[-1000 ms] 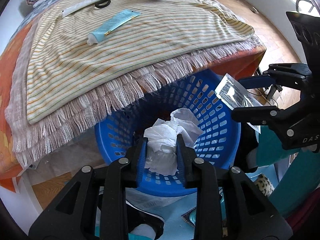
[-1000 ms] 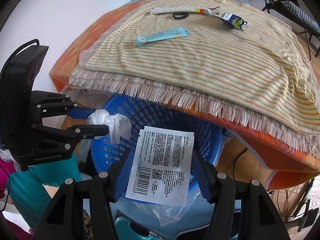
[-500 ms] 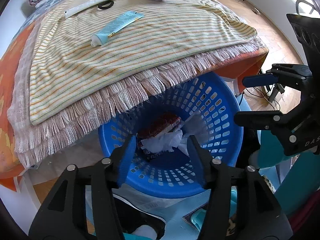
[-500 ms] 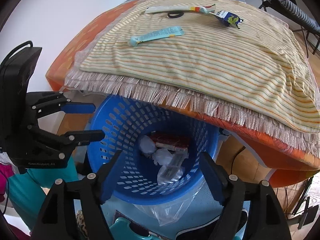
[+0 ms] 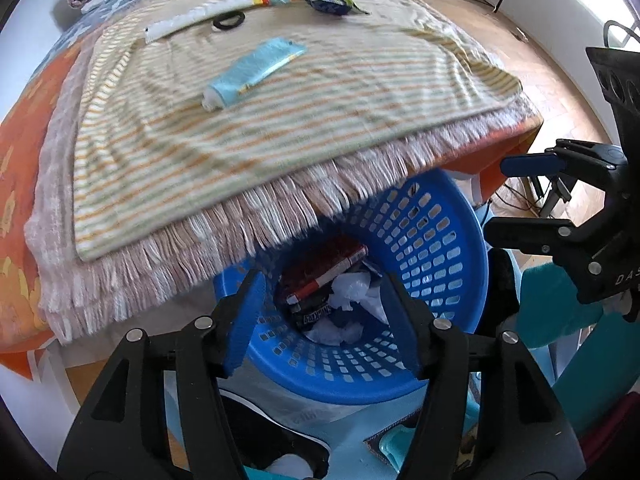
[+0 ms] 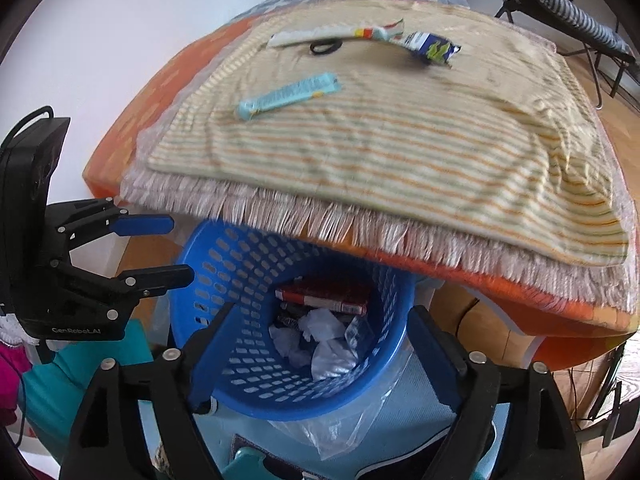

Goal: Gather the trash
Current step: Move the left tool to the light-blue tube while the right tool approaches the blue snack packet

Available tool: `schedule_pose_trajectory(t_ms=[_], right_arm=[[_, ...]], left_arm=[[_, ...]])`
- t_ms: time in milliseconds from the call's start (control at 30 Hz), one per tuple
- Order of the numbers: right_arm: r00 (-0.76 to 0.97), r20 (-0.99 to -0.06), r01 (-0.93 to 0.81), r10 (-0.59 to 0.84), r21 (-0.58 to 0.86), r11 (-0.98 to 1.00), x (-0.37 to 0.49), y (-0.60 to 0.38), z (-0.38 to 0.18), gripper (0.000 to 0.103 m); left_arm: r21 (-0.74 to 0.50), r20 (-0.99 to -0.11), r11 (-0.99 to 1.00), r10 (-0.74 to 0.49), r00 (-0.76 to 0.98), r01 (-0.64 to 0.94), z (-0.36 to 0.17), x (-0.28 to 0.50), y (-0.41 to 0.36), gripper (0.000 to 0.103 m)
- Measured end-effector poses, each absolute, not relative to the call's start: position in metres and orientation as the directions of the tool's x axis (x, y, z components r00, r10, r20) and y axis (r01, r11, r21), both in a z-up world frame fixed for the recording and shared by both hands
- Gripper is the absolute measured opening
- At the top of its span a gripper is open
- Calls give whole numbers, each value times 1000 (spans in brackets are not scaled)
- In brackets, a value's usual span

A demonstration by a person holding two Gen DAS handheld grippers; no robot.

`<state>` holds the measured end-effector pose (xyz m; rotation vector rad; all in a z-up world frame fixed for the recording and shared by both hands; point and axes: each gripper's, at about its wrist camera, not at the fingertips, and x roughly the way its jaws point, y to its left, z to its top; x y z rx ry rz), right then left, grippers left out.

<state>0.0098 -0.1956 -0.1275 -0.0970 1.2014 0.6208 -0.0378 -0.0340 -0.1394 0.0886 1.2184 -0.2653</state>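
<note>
With both grippers' jaws opening empty above the blue basket (image 5: 436, 240), the blue tube (image 5: 252, 74) beyond it is judged the next pickup.

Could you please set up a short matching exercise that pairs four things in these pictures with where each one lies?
Things:
1. light blue tube
2. crumpled white tissue
3. black ring
4. clear plastic bag

Places:
A. inside the blue basket, beside a red pack
B. at the far side of the striped cloth, next to the long white tube
C. on the floor under the basket
D. alone in the middle of the striped cloth

Pairs: 1-D, 2-A, 3-B, 4-C
</note>
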Motion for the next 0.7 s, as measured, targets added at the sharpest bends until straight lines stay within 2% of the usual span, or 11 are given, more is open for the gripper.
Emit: schedule_pose_trajectory(t_ms=[233, 400, 700], right_arm=[[281, -863, -474, 421, 256, 842, 26, -200, -105, 92], [358, -843, -446, 400, 222, 867, 37, -204, -89, 99], [428, -815, -411, 391, 210, 887, 64, -210, -80, 101]], left_arm=[[-67, -924, 972, -146, 354, 227, -117, -13, -22, 62], [-68, -920, 973, -146, 364, 220, -103, 12, -14, 62], [15, -924, 969, -80, 373, 245, -101, 54, -11, 62]])
